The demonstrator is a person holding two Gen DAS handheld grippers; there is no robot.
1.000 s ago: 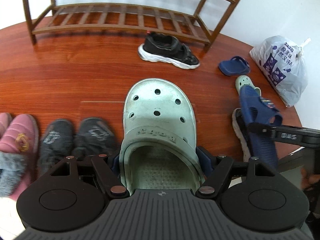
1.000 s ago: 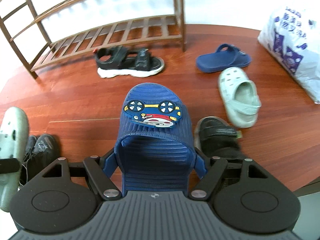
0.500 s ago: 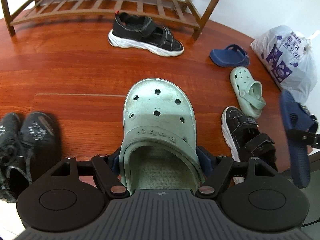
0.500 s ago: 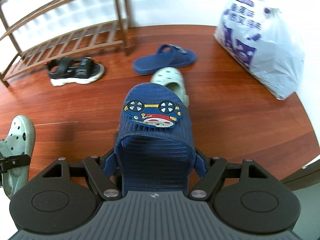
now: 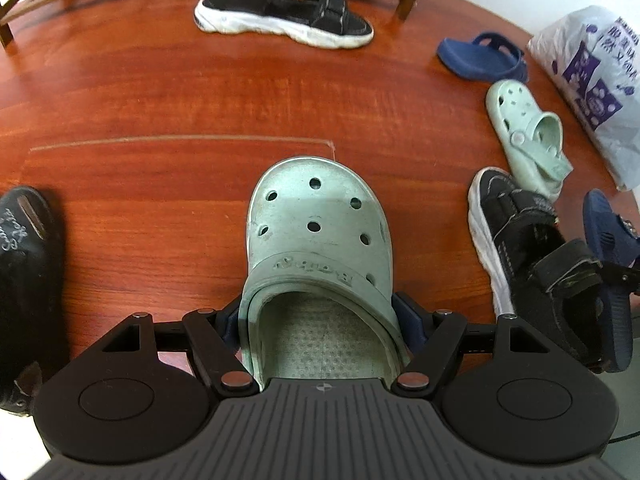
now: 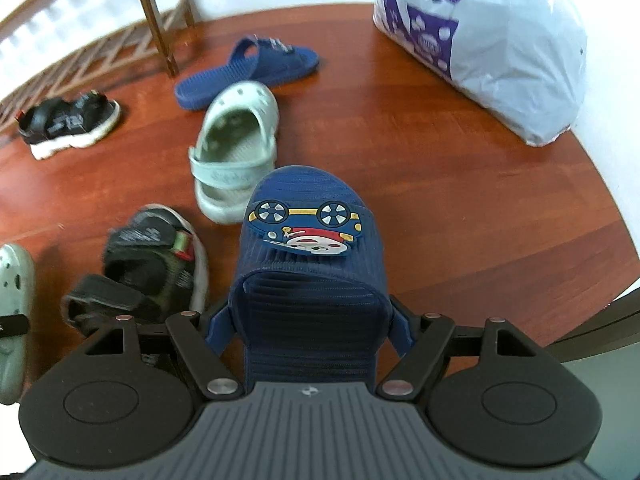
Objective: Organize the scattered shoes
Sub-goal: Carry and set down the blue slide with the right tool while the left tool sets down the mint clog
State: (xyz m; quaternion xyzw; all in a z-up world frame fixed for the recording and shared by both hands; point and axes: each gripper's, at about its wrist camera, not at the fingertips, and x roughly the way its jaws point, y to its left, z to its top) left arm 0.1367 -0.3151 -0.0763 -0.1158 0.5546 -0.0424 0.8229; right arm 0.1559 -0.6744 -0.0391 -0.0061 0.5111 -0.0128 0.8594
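Mint clog (image 5: 318,240) heel hidden, clamped in left tongs (image 5: 320,320), right tongs (image 6: 308,320) gripping navy slide (image 6: 308,264)

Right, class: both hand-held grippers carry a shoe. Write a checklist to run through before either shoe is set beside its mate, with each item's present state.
1. Left hand-held gripper shut on mint clog: ok.
2. Right hand-held gripper shut on blue slide: ok.
3. Matching mint clog on floor in view: ok.
4. Matching blue slide in view: ok.
5. Bare floor beside mates: ok.
6. Grip firm enough: cannot tell.
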